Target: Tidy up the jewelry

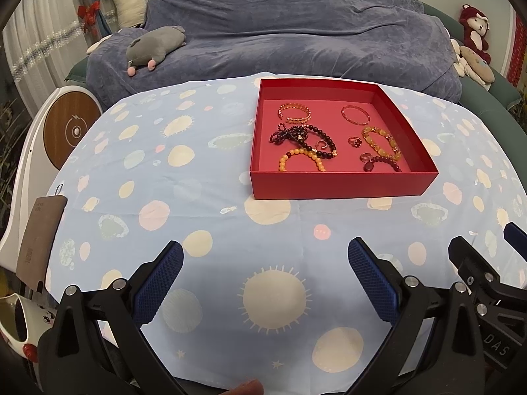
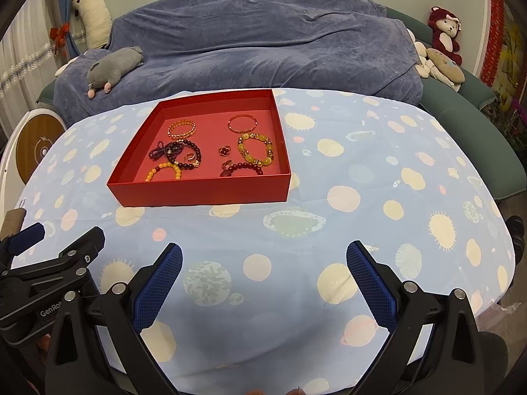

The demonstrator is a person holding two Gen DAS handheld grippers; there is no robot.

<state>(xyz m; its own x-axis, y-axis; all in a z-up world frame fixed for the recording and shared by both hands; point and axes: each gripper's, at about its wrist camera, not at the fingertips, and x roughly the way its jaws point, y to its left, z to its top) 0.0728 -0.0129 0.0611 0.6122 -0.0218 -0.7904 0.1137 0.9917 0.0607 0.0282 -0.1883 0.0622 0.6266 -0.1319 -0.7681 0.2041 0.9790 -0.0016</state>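
A shallow red box (image 1: 342,184) (image 2: 201,192) sits on the far half of the table with several bracelets and rings lying inside. Among them are a gold chain bangle (image 1: 294,113) (image 2: 181,129), a thin red bangle (image 1: 355,114) (image 2: 242,123), a dark bead string (image 1: 303,136) (image 2: 174,149), a yellow bead bracelet (image 1: 382,141) (image 2: 255,149) and a small flower ring (image 1: 355,141) (image 2: 225,150). My left gripper (image 1: 265,255) hangs open over the near cloth, nothing between its blue pads. My right gripper (image 2: 263,256) is open beside it, also empty.
A light blue cloth (image 1: 184,197) printed with suns and planets covers the oval table. Behind it stands a sofa under a blue throw (image 1: 296,33) with a grey plush (image 1: 154,47) and a red plush (image 2: 444,33). A round wooden-faced device (image 1: 70,131) stands at the left.
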